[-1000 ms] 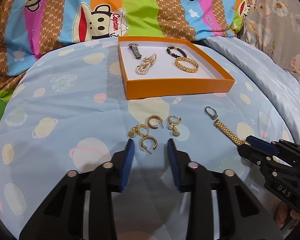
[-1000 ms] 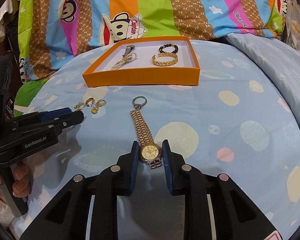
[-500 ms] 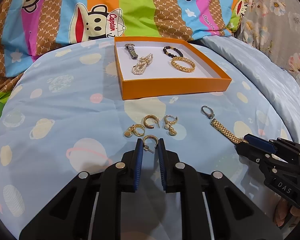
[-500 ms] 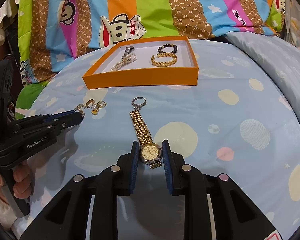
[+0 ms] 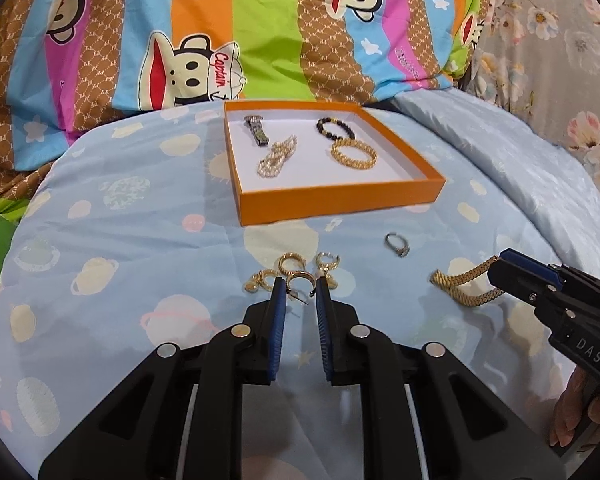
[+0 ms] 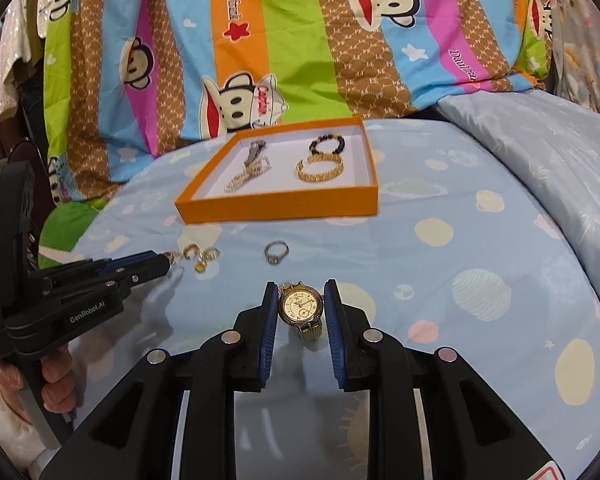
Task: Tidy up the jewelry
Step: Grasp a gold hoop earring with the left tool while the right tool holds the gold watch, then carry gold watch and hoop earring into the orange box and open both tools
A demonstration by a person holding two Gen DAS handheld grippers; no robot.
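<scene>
An orange tray [image 5: 340, 196] [image 6: 276, 210] on the blue bedspread holds a small watch, a pearl strand, a black bead bracelet and a gold bracelet [image 5: 354, 154]. My left gripper [image 5: 300, 290] is shut on a gold hoop earring [image 5: 300, 280], with three more gold earrings [image 5: 290, 262] just beyond it. My right gripper [image 6: 300, 300] is shut on a gold watch [image 6: 301, 307] and holds it lifted; its band [image 5: 460, 282] hangs folded below. A silver ring [image 5: 396, 244] [image 6: 276, 252] lies between the grippers and the tray.
A bright striped monkey-print quilt [image 5: 260, 40] rises behind the tray. A pale blue pillow [image 5: 520, 152] lies to the right, with floral fabric [image 5: 560, 40] behind it. Blue planet-print bedspread [image 5: 120, 240] stretches to the left.
My left gripper closed around the gold hoop earring. My right gripper lifted the gold watch off the bedspread, so its band now hangs folded and the silver ring lies apart.
</scene>
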